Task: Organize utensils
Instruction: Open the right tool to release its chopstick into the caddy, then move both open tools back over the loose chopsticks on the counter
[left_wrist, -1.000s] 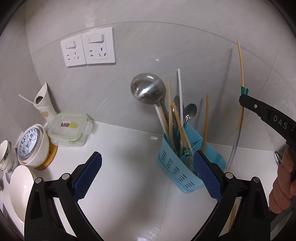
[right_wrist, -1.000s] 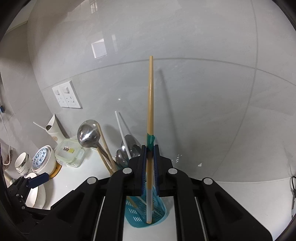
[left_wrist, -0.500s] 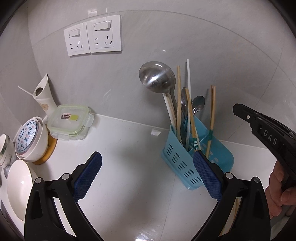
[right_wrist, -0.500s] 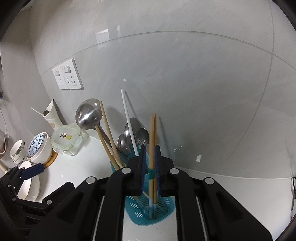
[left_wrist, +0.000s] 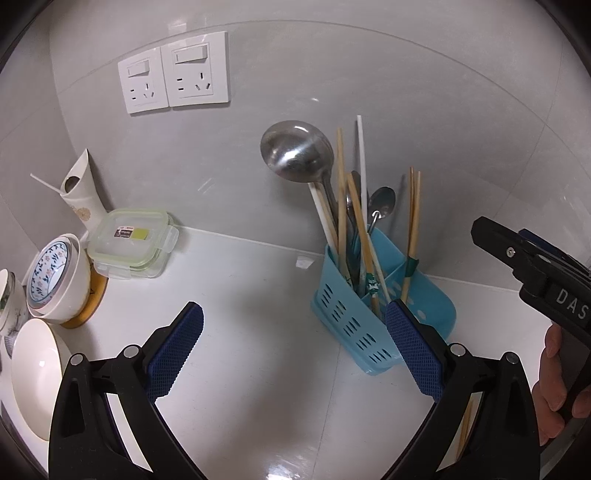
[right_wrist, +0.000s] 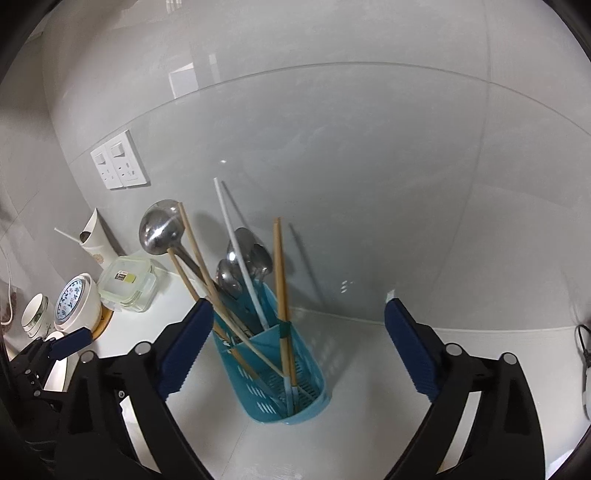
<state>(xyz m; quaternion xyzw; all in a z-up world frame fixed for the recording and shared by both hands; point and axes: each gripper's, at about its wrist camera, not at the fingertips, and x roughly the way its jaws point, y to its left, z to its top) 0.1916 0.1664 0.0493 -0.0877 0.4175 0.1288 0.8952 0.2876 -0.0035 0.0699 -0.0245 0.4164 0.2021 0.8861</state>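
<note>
A blue slotted utensil holder (left_wrist: 369, 325) stands on the white counter by the wall. It holds a steel ladle (left_wrist: 295, 151), spoons, a white stick and several wooden chopsticks. A chopstick pair bound with a green band (right_wrist: 280, 266) stands free in its near compartment. My right gripper (right_wrist: 297, 306) hovers over the holder (right_wrist: 306, 387); its jaws are opening wide and the pads touch nothing. In the left wrist view my left gripper (left_wrist: 295, 350) is open and empty, just left of the holder. The right gripper (left_wrist: 517, 251) shows at that view's right edge.
At the left sit a lidded glass container (left_wrist: 133, 247), stacked patterned bowls (left_wrist: 55, 273), a plain white bowl (left_wrist: 33, 373) and a white vase (left_wrist: 79, 195). Wall sockets (left_wrist: 173, 81) are above them. A person's hand (left_wrist: 554, 387) grips the right tool.
The right gripper lowered the banded chopstick pair into the blue holder, then opened wide and let it go. The left gripper stayed open.
</note>
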